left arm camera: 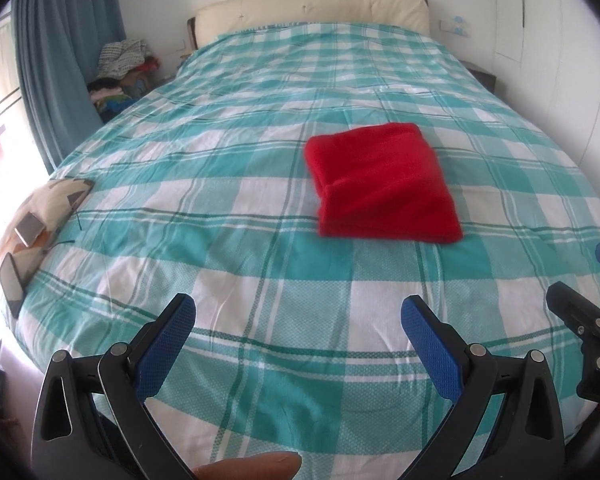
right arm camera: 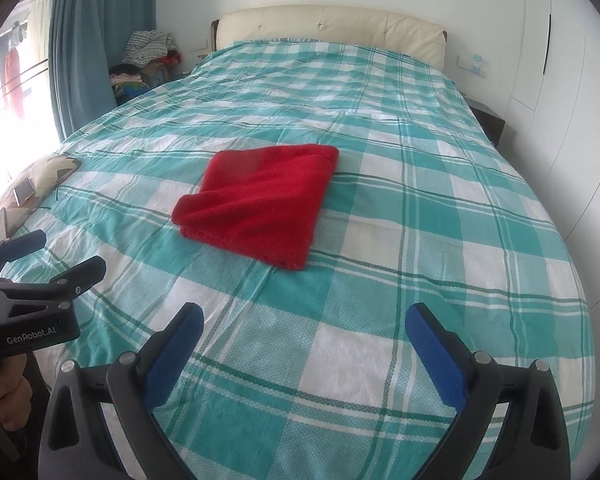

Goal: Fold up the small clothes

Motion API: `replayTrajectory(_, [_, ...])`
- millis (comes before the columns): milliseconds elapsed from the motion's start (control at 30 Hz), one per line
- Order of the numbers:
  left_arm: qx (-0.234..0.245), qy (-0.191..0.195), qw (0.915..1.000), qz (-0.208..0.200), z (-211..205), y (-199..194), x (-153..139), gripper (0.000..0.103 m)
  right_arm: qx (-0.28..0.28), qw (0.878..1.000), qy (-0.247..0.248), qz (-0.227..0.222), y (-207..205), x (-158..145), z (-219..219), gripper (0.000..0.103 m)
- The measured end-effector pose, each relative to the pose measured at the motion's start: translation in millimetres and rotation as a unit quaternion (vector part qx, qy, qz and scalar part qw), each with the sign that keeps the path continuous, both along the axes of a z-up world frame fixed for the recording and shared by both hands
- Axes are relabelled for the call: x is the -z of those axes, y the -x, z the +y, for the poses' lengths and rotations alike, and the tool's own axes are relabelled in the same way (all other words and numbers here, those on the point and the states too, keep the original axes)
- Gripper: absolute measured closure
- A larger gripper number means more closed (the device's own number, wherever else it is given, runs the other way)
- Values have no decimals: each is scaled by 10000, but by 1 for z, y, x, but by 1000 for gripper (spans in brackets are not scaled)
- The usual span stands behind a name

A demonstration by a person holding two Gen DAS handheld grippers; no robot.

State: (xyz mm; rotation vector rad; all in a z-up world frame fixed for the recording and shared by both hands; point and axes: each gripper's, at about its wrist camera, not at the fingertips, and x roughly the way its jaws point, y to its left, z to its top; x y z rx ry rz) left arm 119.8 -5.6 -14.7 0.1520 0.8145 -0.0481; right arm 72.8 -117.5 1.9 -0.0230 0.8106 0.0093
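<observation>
A red garment point(left arm camera: 382, 186) lies folded into a flat rectangle on the teal and white checked bed cover point(left arm camera: 228, 184). It also shows in the right wrist view point(right arm camera: 260, 204), near the middle of the bed. My left gripper point(left arm camera: 298, 312) is open and empty, held over the near part of the bed, short of the garment and to its left. My right gripper point(right arm camera: 304, 320) is open and empty, also short of the garment and to its right. The right gripper shows at the right edge of the left wrist view point(left arm camera: 580, 280), and the left gripper at the left edge of the right wrist view point(right arm camera: 56, 256).
A patterned pillow point(left arm camera: 40, 216) with two phones point(left arm camera: 30, 229) on it lies at the bed's left edge. A cream headboard point(left arm camera: 312, 12) stands at the far end. A pile of clothes point(left arm camera: 120, 68) and a blue curtain point(left arm camera: 60, 60) are at the far left. White cupboards point(right arm camera: 572, 100) line the right.
</observation>
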Motion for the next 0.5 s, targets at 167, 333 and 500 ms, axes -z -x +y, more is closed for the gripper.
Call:
replayTrajectory(167, [15, 86, 9999, 58, 2, 8, -1, 0, -7, 10000, 23, 89, 9, 2, 5, 3])
replayTrajectory(333, [-17, 19, 10000, -95, 2, 8, -9, 0, -59, 9998, 164, -22, 8, -7, 14, 3])
replayTrajectory(500, [-22, 107, 9999, -18, 7, 5, -9, 0, -108, 9998, 134, -70, 8, -10, 17, 3])
